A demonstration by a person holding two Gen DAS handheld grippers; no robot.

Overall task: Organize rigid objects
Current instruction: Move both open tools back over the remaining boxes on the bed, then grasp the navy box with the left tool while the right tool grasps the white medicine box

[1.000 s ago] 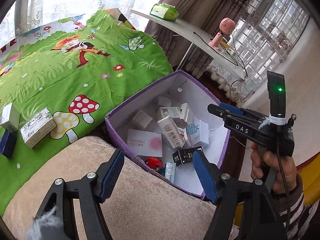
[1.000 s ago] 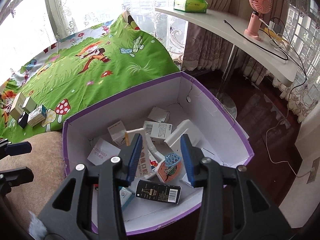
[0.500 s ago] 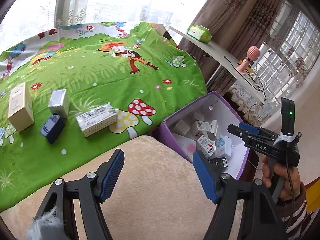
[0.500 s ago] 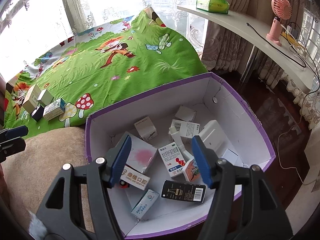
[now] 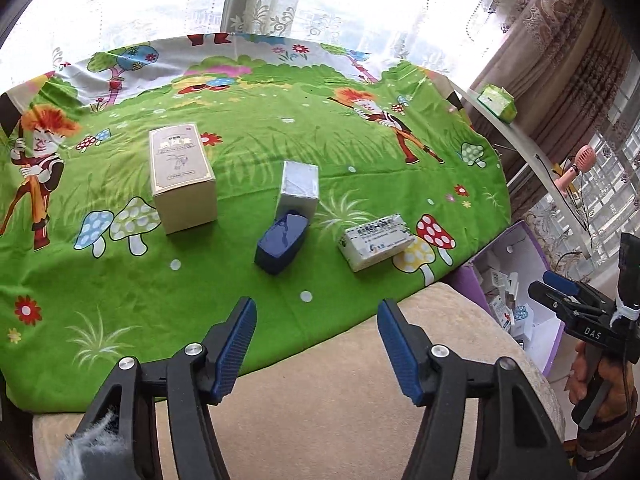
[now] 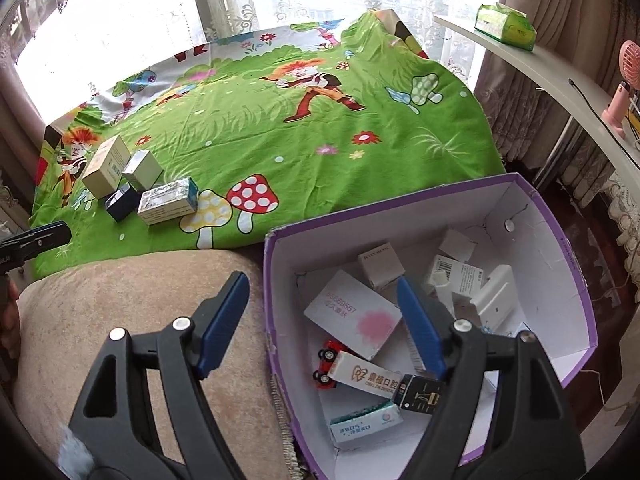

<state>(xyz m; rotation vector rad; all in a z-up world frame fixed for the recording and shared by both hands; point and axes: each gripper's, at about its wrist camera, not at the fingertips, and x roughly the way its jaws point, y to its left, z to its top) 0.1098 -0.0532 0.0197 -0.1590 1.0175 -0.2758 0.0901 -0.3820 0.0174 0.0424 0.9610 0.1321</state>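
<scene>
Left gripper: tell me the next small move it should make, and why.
Probably ease the left gripper forward and down toward the dark blue box. It is the nearest of four boxes left on the green sheet, it lies almost straight ahead, and the gripper is empty. Its jaws have just been closing slightly with nothing between them, so reopen if needed.

Home bedroom: cartoon bedsheet (image 5: 248, 152), lace curtains (image 6: 132, 12)

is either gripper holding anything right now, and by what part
Nothing is held. The left gripper has bare air between its pads above the beige cushion. The right gripper also stands open and empty, its jaws having just been opening, beside the purple box.
</scene>
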